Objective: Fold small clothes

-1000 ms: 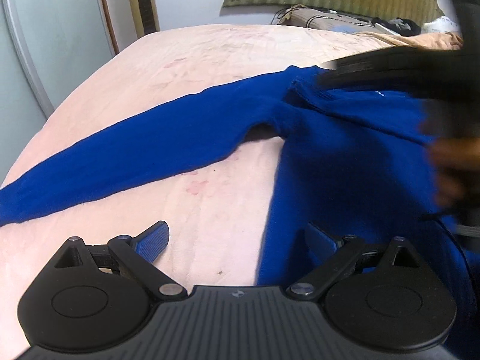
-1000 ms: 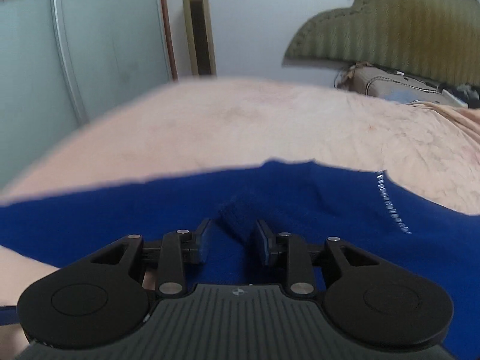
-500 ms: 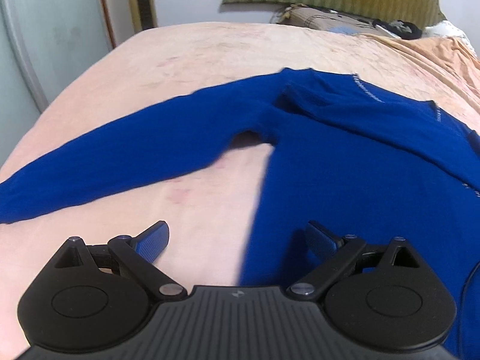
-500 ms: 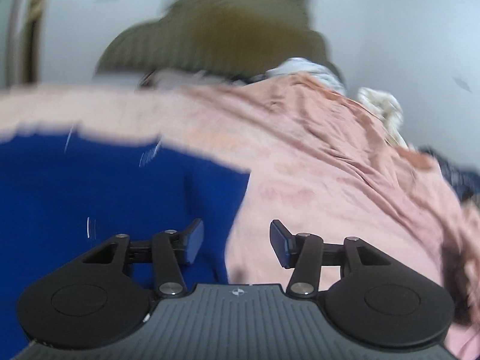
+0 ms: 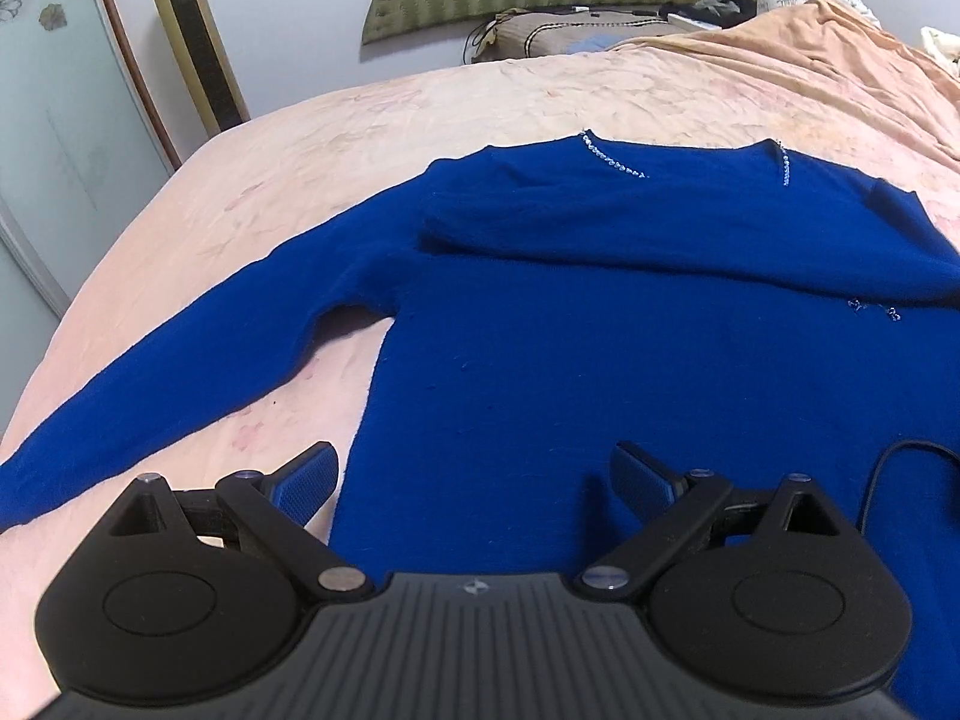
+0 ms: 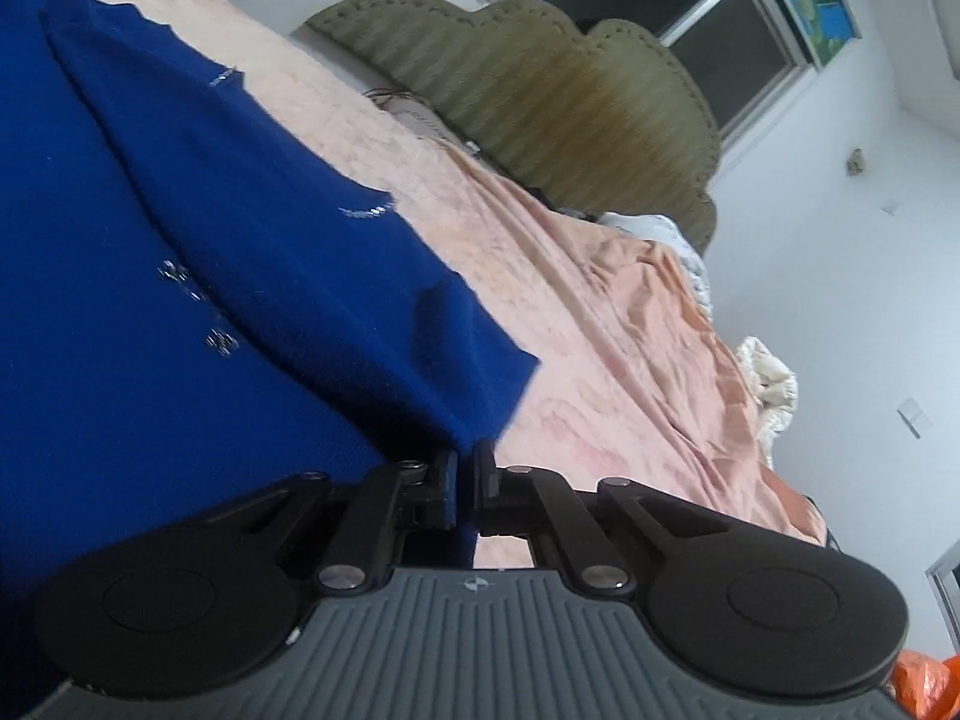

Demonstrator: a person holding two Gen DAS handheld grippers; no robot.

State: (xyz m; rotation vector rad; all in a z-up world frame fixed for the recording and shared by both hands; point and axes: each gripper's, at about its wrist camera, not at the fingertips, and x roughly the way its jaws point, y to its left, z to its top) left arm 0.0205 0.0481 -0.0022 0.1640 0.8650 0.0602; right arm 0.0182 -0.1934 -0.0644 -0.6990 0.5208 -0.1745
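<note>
Blue sweater [image 5: 600, 324] covers pink bedspread [image 5: 360, 138]; black cable [image 5: 900, 468] crosses its hem.

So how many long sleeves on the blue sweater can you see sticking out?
1. The blue sweater has its left sleeve stretched across the pink bed cover. The other sleeve lies folded over the chest.

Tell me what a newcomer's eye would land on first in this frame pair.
The bright blue sweater spread across the pink bedspread, with one sleeve stretched out to the left and the other folded across its chest. Next, the right tongs, closed on the sweater's right edge, while the left tongs hang wide open above its hem. Behind, the olive headboard stands at the bed's far end.
</note>
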